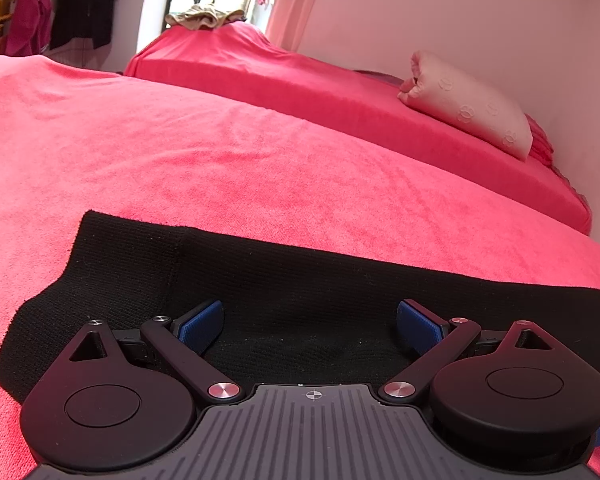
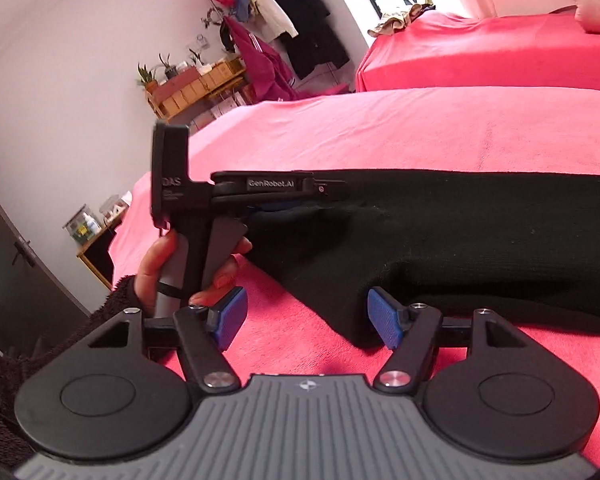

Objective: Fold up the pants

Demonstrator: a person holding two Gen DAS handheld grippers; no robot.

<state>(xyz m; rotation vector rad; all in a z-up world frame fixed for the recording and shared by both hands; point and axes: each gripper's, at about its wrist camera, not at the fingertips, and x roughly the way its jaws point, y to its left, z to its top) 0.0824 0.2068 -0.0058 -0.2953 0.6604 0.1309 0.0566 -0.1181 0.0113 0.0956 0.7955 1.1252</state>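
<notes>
Left claw (image 1: 310, 326) rests released over the black pants (image 1: 300, 276) on the pink bed (image 1: 220, 140); right claw (image 2: 307, 316) hangs released at the pants' edge.

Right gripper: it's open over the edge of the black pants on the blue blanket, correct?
Not quite: the blanket is pink-red, not blue, as the right wrist view shows. The right gripper is open at the edge of the black pants.
</notes>
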